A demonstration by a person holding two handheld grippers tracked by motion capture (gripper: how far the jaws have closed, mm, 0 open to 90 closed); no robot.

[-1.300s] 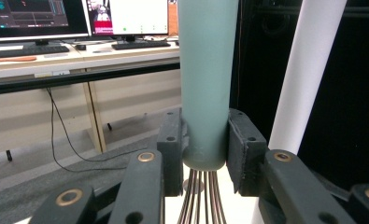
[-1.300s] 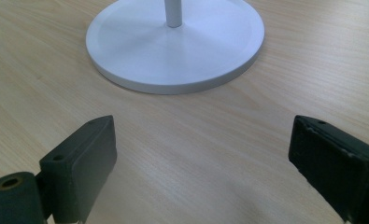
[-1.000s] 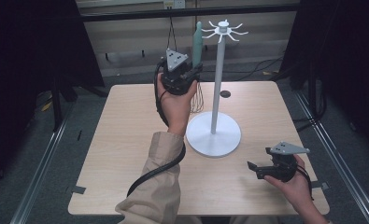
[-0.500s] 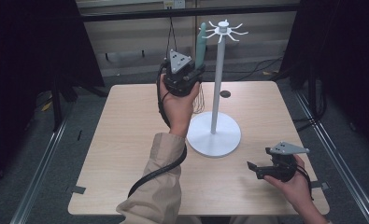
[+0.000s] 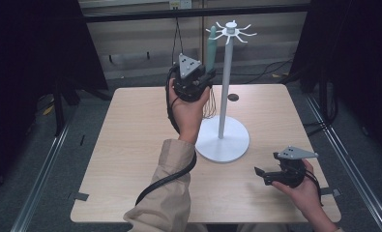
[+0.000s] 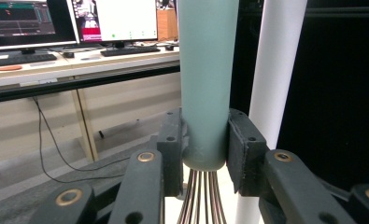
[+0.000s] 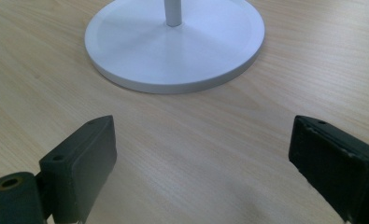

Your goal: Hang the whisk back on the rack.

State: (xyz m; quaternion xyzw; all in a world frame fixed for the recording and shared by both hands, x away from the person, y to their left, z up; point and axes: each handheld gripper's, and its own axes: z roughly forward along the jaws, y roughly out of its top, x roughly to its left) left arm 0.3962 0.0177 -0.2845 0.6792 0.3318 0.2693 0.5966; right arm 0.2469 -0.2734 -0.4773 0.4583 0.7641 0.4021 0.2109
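Note:
A whisk with a pale green handle and wire loops hangs upright in my left gripper, whose pads clamp the handle's lower end. In the high view the left gripper is raised above the table, just left of the white stand's pole, and the handle's top reaches up near the hooks of the stand's crown. My right gripper rests low at the table's front right, open, with nothing between its fingers; it faces the stand's round white base.
The wooden table carries the stand's base near its middle and a small dark disc at the back. A cable trails from the left gripper along the sleeve. Desks with monitors stand beyond the table.
The left hand has drifted slightly with the whisk, staying beside the pole. The right hand has not moved.

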